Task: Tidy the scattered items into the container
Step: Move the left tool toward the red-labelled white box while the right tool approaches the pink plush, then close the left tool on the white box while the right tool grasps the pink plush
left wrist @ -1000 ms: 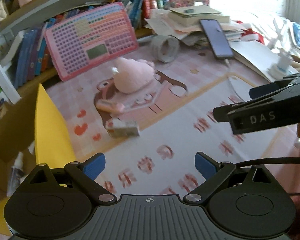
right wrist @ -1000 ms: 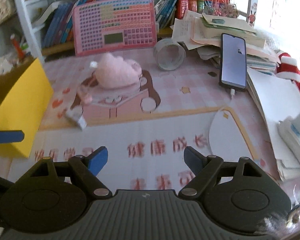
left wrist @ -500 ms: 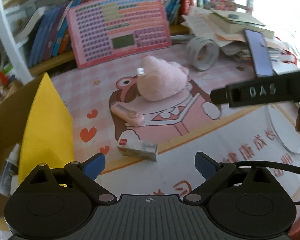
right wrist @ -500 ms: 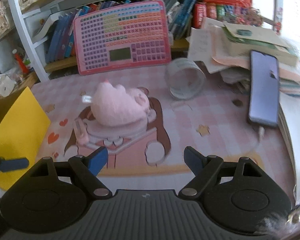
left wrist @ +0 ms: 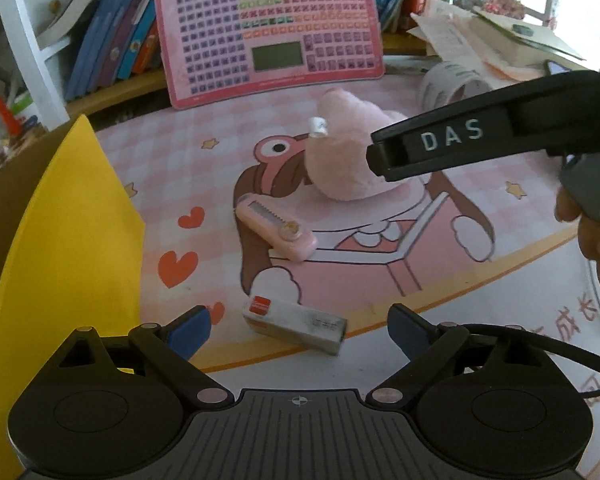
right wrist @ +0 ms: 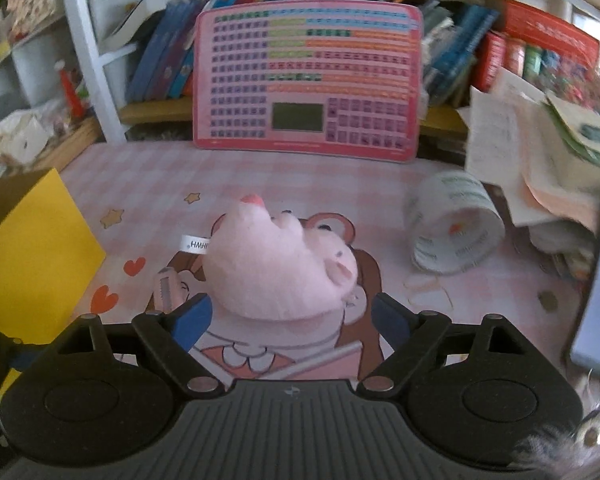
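- Pink plush toy (right wrist: 280,264): lies mid-mat, just ahead of the right gripper (right wrist: 288,316); jaws opening, not yet on it.
- Small white box (left wrist: 296,326): near mat edge, between the spread, empty jaws of the left gripper (left wrist: 298,328).
- Pink comb case (left wrist: 276,228): between box and plush.
- Yellow container (left wrist: 64,240): left of mat.
- Risk: soft plush may squash and slip from a shallow pinch; the comb case lies close, could be knocked.
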The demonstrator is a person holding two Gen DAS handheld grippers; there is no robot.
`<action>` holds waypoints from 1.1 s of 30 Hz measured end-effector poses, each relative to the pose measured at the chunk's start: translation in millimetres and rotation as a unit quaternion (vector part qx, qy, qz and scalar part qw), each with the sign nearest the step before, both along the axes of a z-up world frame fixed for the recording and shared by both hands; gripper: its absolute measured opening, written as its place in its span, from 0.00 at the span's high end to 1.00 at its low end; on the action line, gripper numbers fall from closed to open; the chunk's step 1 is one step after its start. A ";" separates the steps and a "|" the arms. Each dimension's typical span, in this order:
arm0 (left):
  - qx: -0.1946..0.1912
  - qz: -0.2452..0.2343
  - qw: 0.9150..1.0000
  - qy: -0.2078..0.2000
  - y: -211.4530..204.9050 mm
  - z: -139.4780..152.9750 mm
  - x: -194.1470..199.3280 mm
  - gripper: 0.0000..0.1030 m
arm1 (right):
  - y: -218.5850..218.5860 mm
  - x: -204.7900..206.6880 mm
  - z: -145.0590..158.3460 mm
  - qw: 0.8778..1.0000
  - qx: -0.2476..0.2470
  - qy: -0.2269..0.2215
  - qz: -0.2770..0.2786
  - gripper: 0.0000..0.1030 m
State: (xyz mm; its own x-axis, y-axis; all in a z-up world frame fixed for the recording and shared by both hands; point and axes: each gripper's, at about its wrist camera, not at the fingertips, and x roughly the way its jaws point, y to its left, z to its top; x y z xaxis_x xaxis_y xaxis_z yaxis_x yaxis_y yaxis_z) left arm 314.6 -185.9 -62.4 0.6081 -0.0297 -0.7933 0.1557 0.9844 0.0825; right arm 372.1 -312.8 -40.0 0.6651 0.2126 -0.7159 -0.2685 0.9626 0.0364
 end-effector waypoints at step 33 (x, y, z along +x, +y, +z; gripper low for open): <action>-0.023 0.023 0.999 0.043 7.3 -8.2 16.5 0.48 | 8.4 51.0 -26.8 1.000 0.023 -0.008 0.006 0.21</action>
